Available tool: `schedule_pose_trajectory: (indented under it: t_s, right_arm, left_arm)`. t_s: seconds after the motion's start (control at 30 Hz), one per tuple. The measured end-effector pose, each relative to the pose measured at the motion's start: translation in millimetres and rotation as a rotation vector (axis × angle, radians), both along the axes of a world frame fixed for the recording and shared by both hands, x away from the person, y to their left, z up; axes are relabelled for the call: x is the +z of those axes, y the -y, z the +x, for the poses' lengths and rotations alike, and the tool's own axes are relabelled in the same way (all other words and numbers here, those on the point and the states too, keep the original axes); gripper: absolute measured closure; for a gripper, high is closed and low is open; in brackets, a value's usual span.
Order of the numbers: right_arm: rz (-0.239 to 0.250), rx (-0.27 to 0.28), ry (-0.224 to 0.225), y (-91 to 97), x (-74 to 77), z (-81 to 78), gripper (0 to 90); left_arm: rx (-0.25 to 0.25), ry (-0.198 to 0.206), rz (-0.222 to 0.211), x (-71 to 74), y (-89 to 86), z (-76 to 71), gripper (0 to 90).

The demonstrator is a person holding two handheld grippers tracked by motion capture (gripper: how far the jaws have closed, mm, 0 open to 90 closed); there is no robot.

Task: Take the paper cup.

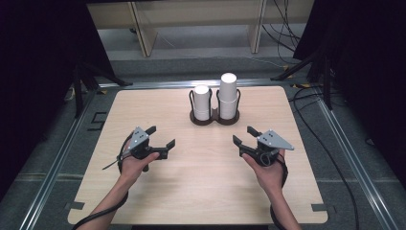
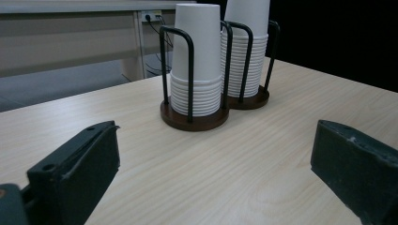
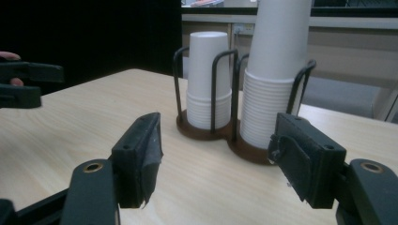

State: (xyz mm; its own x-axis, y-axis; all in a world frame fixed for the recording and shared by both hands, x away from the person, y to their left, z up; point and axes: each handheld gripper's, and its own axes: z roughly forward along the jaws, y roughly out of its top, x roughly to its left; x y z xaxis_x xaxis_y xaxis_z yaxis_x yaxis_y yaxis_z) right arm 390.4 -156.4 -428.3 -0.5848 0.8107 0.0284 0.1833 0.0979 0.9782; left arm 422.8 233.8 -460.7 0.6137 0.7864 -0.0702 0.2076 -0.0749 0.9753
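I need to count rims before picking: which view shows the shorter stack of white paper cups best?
The left gripper view: the shorter stack of white paper cups stands nearest and unblurred, its rims countable between the black wire holder bars. The right gripper view shows it farther off, behind bars. The high view shows it small, from above.

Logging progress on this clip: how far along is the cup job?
Nothing looks done yet: both cup stacks, the shorter and the taller, sit in the wire holder. In hand: the left gripper and right gripper are over the table, well short of the holder, jaws apart and empty. Left: reaching the stacks and gripping a cup.
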Motion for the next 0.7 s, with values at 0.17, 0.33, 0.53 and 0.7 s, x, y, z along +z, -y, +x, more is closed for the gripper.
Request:
schedule_pose_trajectory:
  t_s: [0.17,0.33,0.53,0.7]
  right_arm:
    - [-0.004,0.008,-0.009,-12.4,10.1,15.2,37.0]
    - [0.002,0.026,-0.001,-23.3,15.9,32.0,38.5]
    - [0.009,0.039,-0.001,-38.9,20.2,52.8,40.4]
    - [-0.013,0.040,-0.011,-48.3,23.5,68.9,40.6]
  left_arm:
    - [-0.023,-0.017,0.015,0.4,17.8,23.5,4.5]
    - [-0.034,-0.031,0.036,0.5,32.1,41.8,11.0]
    - [-0.032,-0.059,0.069,-3.5,45.9,66.4,16.8]
    - [-0.026,-0.088,0.053,-6.6,54.9,88.7,17.9]
